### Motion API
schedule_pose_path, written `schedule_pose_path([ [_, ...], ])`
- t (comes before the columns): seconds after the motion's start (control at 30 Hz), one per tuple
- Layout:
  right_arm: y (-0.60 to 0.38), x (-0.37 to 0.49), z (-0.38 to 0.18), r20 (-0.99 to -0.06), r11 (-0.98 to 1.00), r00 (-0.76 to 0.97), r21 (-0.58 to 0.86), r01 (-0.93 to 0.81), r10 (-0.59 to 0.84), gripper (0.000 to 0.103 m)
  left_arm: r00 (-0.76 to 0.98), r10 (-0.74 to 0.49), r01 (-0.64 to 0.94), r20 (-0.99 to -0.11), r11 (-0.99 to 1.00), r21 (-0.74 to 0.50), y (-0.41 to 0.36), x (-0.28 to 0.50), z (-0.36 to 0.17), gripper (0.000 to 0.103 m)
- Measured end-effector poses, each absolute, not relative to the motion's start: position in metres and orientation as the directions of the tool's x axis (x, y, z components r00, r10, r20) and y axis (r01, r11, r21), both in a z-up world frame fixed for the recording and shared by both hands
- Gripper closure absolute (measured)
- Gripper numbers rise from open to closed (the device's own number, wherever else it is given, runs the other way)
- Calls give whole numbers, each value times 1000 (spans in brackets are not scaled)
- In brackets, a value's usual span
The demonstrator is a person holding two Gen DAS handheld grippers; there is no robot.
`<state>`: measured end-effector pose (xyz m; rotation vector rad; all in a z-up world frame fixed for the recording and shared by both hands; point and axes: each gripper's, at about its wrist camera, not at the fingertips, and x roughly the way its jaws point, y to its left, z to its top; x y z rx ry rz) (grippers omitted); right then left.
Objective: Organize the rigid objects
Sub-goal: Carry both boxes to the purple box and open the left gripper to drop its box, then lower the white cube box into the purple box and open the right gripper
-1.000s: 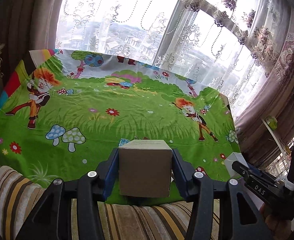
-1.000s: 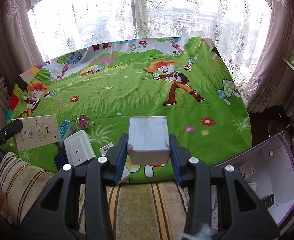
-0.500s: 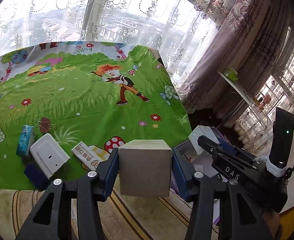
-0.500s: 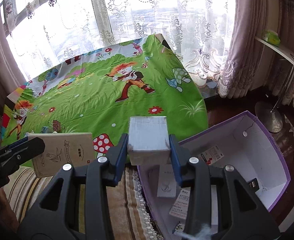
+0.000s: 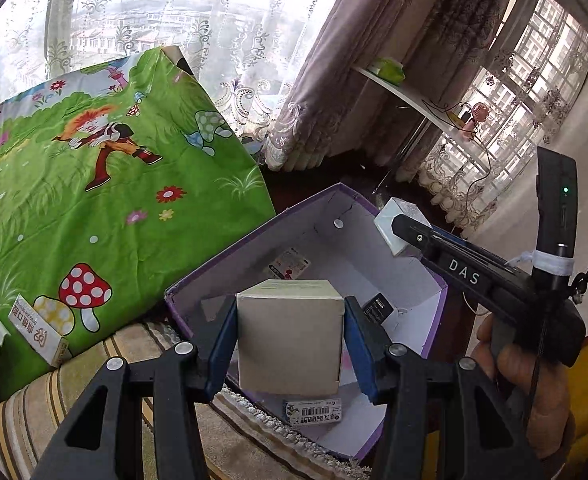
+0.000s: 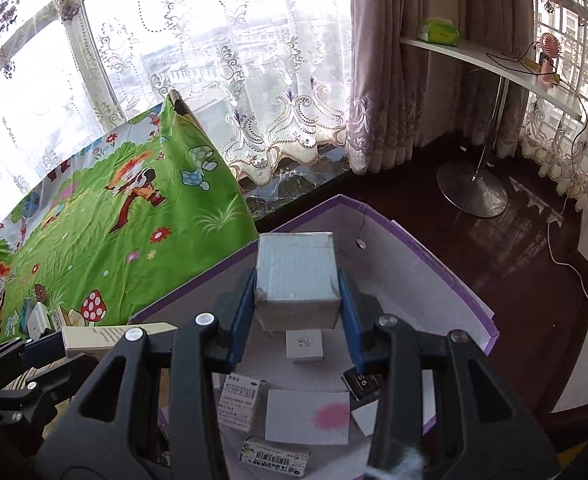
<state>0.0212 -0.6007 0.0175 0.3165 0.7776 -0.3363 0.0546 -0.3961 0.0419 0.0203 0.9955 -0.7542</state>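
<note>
Left wrist view: left gripper (image 5: 290, 336) clamps a beige cardboard box (image 5: 290, 336), matte and squarish, above the purple-edged bin (image 5: 440, 300).
Right wrist view: right gripper (image 6: 298, 300) clenches a pale grey carton (image 6: 296, 280) over the same bin (image 6: 470, 304).
Only here: small medicine cartons (image 6: 238, 402) lying flat inside.

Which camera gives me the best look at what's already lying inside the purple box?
The right wrist view: it looks down into the purple box, showing several small packets and a white card on its floor. The left wrist view shows the box too, but the beige carton in the left gripper hides much of the floor.
</note>
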Motion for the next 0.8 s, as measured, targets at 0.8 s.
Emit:
schedule_pose_path([
  [0.8, -593, 13, 38, -688, 899, 705, 184, 398, -172, 23, 461, -600, 657, -654, 726, -202, -381, 42, 72, 26],
])
